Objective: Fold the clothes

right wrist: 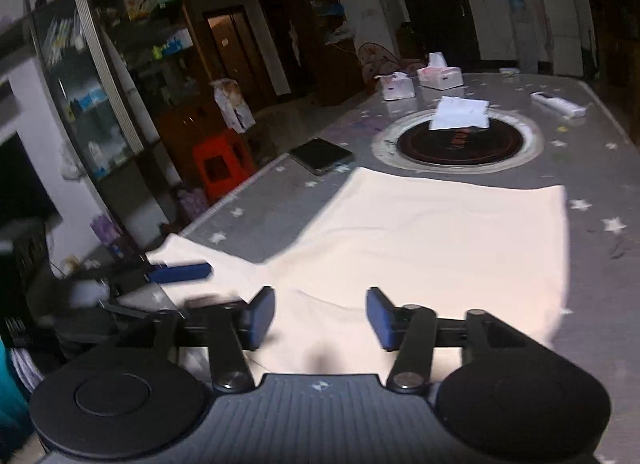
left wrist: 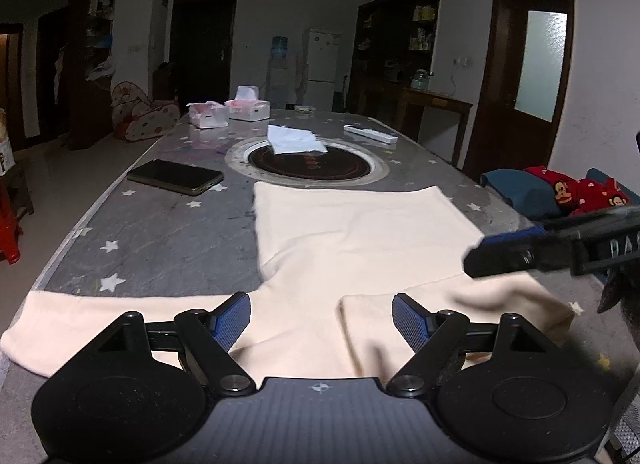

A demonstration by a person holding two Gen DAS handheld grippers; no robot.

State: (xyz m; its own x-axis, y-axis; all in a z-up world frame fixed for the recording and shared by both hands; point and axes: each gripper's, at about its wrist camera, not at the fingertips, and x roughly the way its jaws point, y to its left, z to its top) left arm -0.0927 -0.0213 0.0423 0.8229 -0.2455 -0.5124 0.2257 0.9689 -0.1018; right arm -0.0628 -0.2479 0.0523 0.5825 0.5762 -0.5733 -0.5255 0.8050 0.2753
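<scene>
A cream long-sleeved garment [left wrist: 360, 240] lies flat on the grey star-patterned table [left wrist: 160, 240]. One sleeve stretches left along the near edge; the other is folded over at the near right. My left gripper [left wrist: 322, 322] hovers open just above the garment's near part, nothing between its fingers. The right gripper [left wrist: 504, 256] comes in from the right over the folded sleeve. In the right wrist view my right gripper [right wrist: 320, 314] is open above the cream garment [right wrist: 440, 232], and the left gripper's blue pads [right wrist: 180, 273] show at the left.
A dark phone [left wrist: 175, 177] lies left of the garment. Beyond it sit a round inset hotplate [left wrist: 306, 162] with a white cloth [left wrist: 296, 140], tissue boxes [left wrist: 228, 110] and a white remote [left wrist: 370, 134]. Red and blue clothes [left wrist: 560, 192] are piled at the right. A red stool [right wrist: 222, 166] stands beside the table.
</scene>
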